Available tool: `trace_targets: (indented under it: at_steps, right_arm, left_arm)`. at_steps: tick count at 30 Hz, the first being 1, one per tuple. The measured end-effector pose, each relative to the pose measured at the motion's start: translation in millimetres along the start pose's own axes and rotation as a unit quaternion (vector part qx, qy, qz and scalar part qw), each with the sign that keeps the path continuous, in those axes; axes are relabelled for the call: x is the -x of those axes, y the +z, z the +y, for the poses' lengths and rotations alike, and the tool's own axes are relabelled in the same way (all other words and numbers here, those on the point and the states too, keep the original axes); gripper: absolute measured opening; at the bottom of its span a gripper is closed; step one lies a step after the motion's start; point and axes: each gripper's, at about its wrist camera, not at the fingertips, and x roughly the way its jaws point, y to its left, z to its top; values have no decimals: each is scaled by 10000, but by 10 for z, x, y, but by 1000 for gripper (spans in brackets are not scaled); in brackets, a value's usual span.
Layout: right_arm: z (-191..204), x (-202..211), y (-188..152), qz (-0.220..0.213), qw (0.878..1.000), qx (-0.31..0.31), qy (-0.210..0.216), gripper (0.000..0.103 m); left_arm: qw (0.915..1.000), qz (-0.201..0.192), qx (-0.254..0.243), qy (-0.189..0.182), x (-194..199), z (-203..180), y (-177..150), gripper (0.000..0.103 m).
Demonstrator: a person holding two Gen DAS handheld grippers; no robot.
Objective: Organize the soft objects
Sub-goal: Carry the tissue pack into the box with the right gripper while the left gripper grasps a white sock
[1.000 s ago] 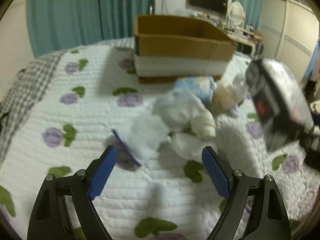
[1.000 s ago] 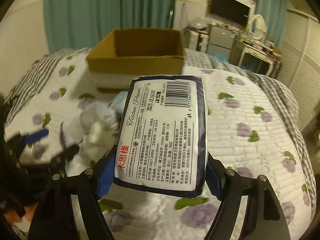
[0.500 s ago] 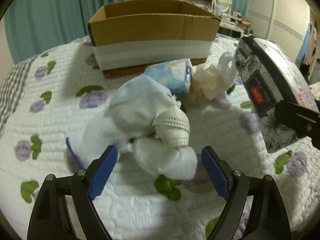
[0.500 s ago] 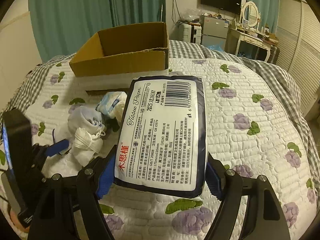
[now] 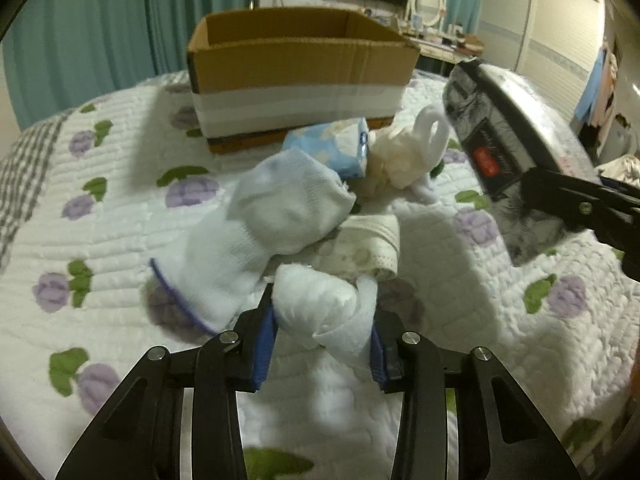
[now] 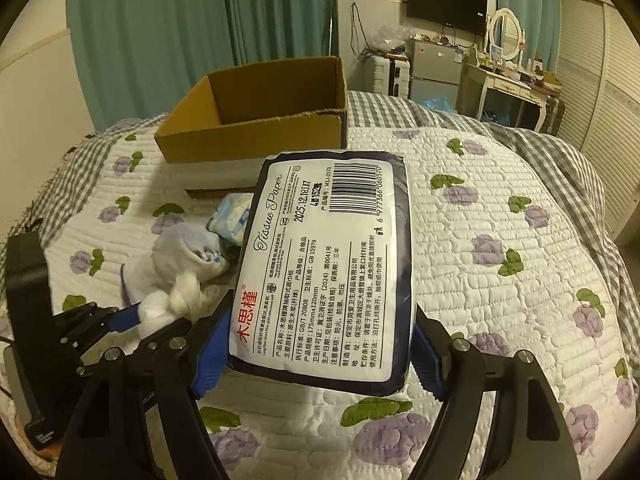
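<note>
My left gripper [image 5: 322, 340] is shut on a white cotton wad [image 5: 320, 304] at the near edge of a pile on the quilted bed. The pile holds a white sock [image 5: 260, 232], a face mask [image 5: 372, 240], a blue tissue pack [image 5: 336, 148] and a cream cloth bundle [image 5: 404, 152]. My right gripper [image 6: 320, 344] is shut on a dark tissue paper pack [image 6: 328, 264], held above the bed to the right of the pile; the pack also shows in the left wrist view [image 5: 508, 140]. An open cardboard box [image 5: 296, 60] stands behind the pile.
The bed has a white quilt with purple flowers [image 6: 520, 240] and a grey checked blanket [image 6: 440, 116] at its edges. Teal curtains [image 6: 200, 20], a desk with a mirror [image 6: 508, 64] and a wall TV stand beyond the bed.
My left gripper has moved forward and closed on the cotton wad. My right gripper still holds the tissue pack, with the box now a little nearer.
</note>
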Motion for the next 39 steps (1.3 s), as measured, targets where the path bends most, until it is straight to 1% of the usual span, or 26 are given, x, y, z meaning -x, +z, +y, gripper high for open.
trace_targets:
  at_steps: [4,10,13,18,23,26,28,32,35,39]
  right_arm:
    - [38,105,2,-131,9999,15,37,77]
    - [104,301,55,-375,9992,59,141,77]
    - [167,406,148,-498,9985,167,152,77]
    - [267,582,491,-791,9959,426,102,77]
    - [323,664,1036,-1186,9905,701,-23,77]
    - [328,566,1351,-1267,9889,769,-32,77]
    - [331,434,1540,-1247,9893,760,-5,77]
    - [349,73,1863,-1128,9904,795,28,77]
    - [318,-236,2039,-989,9924,728,10,77]
    - [309,-622,2166,-787,9945,696,45,77]
  left_arm:
    - [9996,-244,-105,3,279,-63,6,38]
    - [9980,-629,-99,-7,621,-106,165,38]
    - [9967,-802,-87,111,751,-107,365,38]
    - [9926,-1165,-161,287,943,-31,753,38]
    - [9872,-1543,-265,311,1033,69,1241,38]
    - [9852,-1638,-279,422,936,157,1545,39]
    - [9841,-1679,-275,511,833,231,1733,39]
    - [9853,-1579,-179,622,455,415,2100,39]
    - [9870,-1429,-161,724,137,484,2225,39]
    - [9922,-1053,-132,648,-387,570,2245,39]
